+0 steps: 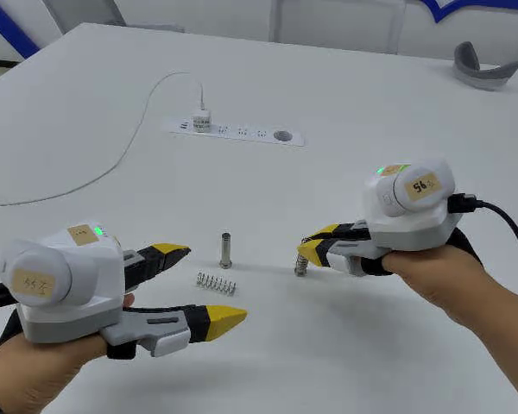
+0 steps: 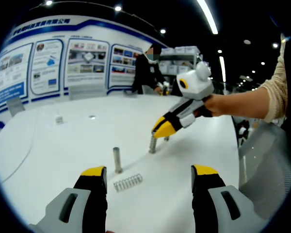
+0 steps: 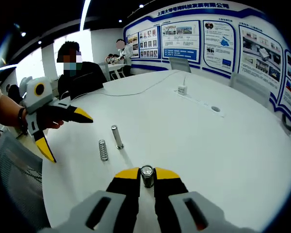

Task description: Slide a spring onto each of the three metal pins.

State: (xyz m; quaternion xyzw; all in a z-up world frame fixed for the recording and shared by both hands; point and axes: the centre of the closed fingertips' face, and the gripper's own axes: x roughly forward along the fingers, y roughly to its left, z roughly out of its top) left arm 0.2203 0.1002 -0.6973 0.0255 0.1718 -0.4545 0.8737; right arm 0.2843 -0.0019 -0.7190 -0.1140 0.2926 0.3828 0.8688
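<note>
- Right gripper (image 1: 304, 250), labelled "56", is seen clenched on a spring-covered pin (image 3: 147, 175) standing on the desk (image 1: 345, 129).
- Left gripper (image 2: 148, 171) is held released.
- A loose spring (image 1: 216, 282) is found lying at 6 o'clock of the bare upright pin (image 1: 225, 250).

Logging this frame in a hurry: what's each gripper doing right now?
Left gripper: open, holding nothing.
Right gripper: shut on the pin that looks spring-wrapped.

Bare pin (image 1: 225, 250) upright mid-table; loose spring (image 1: 216, 282) at its six o'clock, before the left gripper's (image 1: 216, 284) spread jaws. At three o'clock, the right gripper (image 1: 302, 251) seems to pinch a spring-clad pin (image 1: 301, 267).
</note>
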